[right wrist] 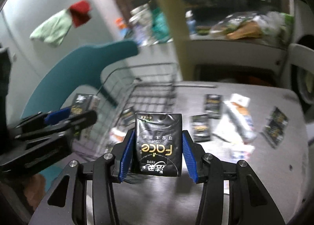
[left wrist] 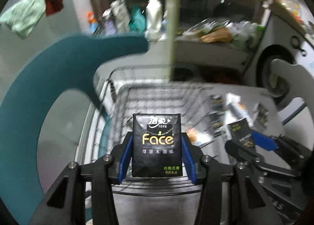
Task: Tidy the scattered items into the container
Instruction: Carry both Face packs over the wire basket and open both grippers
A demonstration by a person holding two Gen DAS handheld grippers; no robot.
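While both views blur at the edges, we read the centres clearly. Our left gripper (left wrist: 157,156) holds a black tissue pack (left wrist: 156,144) upright between its blue ribbed pads, both pads pressed against the pack's sides. That pack hangs over the black wire basket (left wrist: 149,97), whose mesh floor shows behind it. Print on it reads "Face" in gold, "TISSUE" beneath, with white Chinese characters above and below and small green text at the lower corner.

Our right gripper (right wrist: 157,152) clamps a second tissue pack (right wrist: 158,143) the same way, jaws closed onto its flanks; this one is upside down, so "Face" and "TISSUE" read inverted. Its film wrapper is glossy and creased. It sits above the grey bench (right wrist: 255,185), just right of the basket (right wrist: 149,91).

Scattered on the bench to the right we see more loose dark packs (right wrist: 200,127) and a white carton (right wrist: 239,119) lying flat, its printing too smeared to read. One dark pack (right wrist: 127,115) appears to lie inside the basket. A teal curved chair back (left wrist: 39,91) stands left of the basket.
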